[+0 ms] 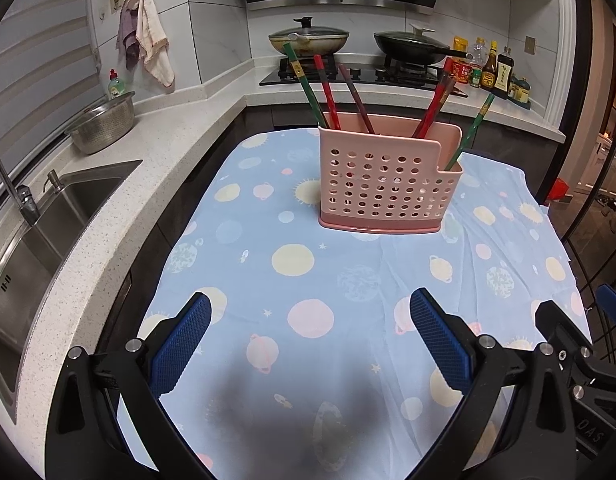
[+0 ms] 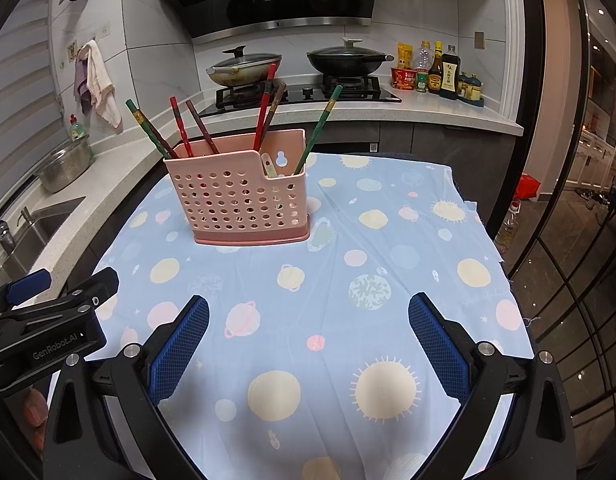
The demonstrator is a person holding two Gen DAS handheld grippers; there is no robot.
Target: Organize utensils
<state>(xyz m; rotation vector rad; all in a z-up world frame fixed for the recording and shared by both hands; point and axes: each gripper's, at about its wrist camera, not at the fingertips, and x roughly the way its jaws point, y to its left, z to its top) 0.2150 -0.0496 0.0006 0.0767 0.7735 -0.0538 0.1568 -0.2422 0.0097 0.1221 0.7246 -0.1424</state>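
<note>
Kitchen counters wrap around a table draped in a pale blue planet-print cloth (image 1: 292, 216), with a steel sink (image 1: 48, 216) and a colander (image 1: 104, 124) to the left and a gas hob (image 2: 304, 92) at the back carrying two lidded woks.

On the cloth stands a pink perforated utensil holder (image 1: 387, 184), upright on its darker pink base. Its larger compartment holds a green chopstick (image 1: 306, 84), a red one and a dark brown one leaning left, plus a red and brown pair (image 1: 437, 96) leaning right. The lower, smaller compartment at its right end holds another green chopstick (image 1: 469, 132) tilted right, and the right wrist view shows a pale spoon handle (image 2: 269, 166) beside it.

The left gripper (image 1: 309, 320) hovers over the near part of the cloth with its blue ribbed pads (image 1: 180, 352) spread wide and nothing between them. The holder sits well ahead of it, slightly right of its centre line.

The right gripper (image 2: 308, 320) is likewise spread wide and empty above the cloth, its pads (image 2: 439, 348) apart. From it the holder stands well ahead and off to the left. The two grippers hang side by side, each visible at the edge of the other's view, neither touching the holder nor any utensil.
</note>
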